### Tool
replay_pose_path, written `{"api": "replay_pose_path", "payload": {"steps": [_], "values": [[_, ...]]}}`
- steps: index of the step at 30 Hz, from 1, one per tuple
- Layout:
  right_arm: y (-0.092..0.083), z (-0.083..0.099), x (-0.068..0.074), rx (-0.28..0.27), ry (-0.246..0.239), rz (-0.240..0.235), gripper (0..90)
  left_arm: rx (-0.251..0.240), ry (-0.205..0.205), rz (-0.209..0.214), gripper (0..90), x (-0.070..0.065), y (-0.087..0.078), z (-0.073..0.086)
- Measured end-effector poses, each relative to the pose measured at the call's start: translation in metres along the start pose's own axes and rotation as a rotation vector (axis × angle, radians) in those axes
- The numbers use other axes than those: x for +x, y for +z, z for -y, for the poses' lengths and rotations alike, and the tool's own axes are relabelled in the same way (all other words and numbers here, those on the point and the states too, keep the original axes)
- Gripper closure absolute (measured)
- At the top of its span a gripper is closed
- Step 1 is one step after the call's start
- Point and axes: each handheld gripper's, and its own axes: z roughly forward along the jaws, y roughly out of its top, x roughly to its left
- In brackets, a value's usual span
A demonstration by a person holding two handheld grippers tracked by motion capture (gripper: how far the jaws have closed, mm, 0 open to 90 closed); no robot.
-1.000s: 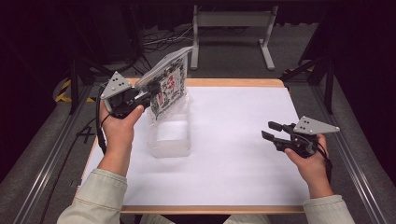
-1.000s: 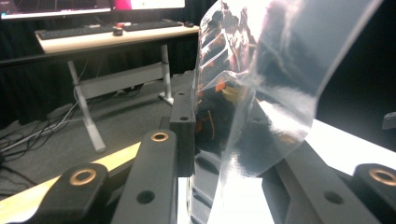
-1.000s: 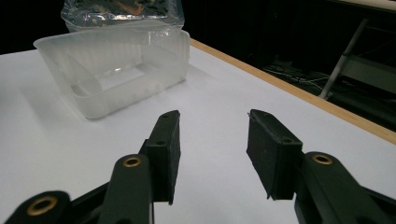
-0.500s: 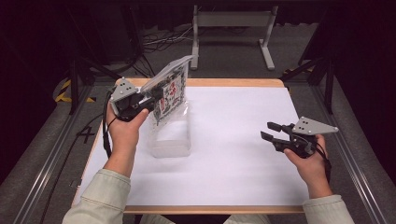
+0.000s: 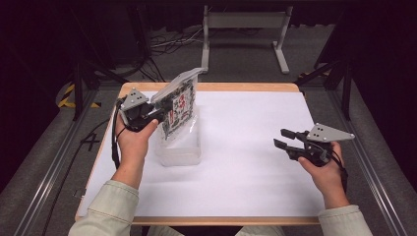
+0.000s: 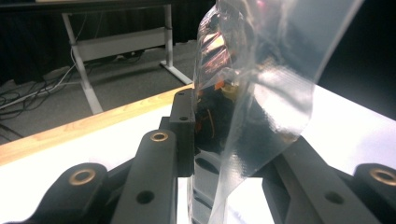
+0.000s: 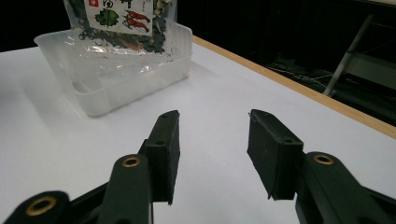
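Note:
A clear plastic packet (image 5: 180,103) with a red, black and white printed label hangs upright over a clear plastic tub (image 5: 179,151) at the table's left. Its lower end reaches inside the tub. My left gripper (image 5: 164,110) is shut on the packet's near edge. In the left gripper view the packet's film (image 6: 261,93) stands pinched in my left gripper (image 6: 233,135). At the table's right my right gripper (image 5: 281,138) is open and holds nothing. The right gripper view looks past my right gripper (image 7: 212,149) to the tub (image 7: 116,84) and the packet (image 7: 123,16).
A white sheet (image 5: 246,162) covers the table, with a wooden rim (image 5: 246,87) along the far side. Beyond it stand a grey metal frame (image 5: 243,22) and floor cables (image 5: 167,44). Rails run along both sides of the table.
My left hand has come down and slightly toward me with the packet, whose lower end now sits lower in the tub. The right hand has kept still.

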Motion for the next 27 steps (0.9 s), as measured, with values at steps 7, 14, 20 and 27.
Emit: {"api": "replay_pose_path", "payload": {"steps": [7, 14, 20, 27], "values": [[0.000, 0.001, 0.000, 0.003, 0.003, -0.003, 54.7, -0.016, 0.001, 0.014, 72.5, 0.001, 0.007, 0.008], [0.002, 0.001, 0.000, 0.003, 0.001, -0.006, 54.6, -0.012, 0.006, 0.034, 72.4, 0.002, 0.012, 0.011], [0.002, 0.001, 0.001, 0.007, 0.008, -0.010, 54.3, -0.009, -0.012, 0.043, 72.3, 0.005, 0.013, 0.016], [0.004, 0.002, 0.001, 0.014, 0.011, -0.012, 53.6, 0.014, -0.042, 0.046, 72.2, 0.010, 0.013, 0.024]]}}
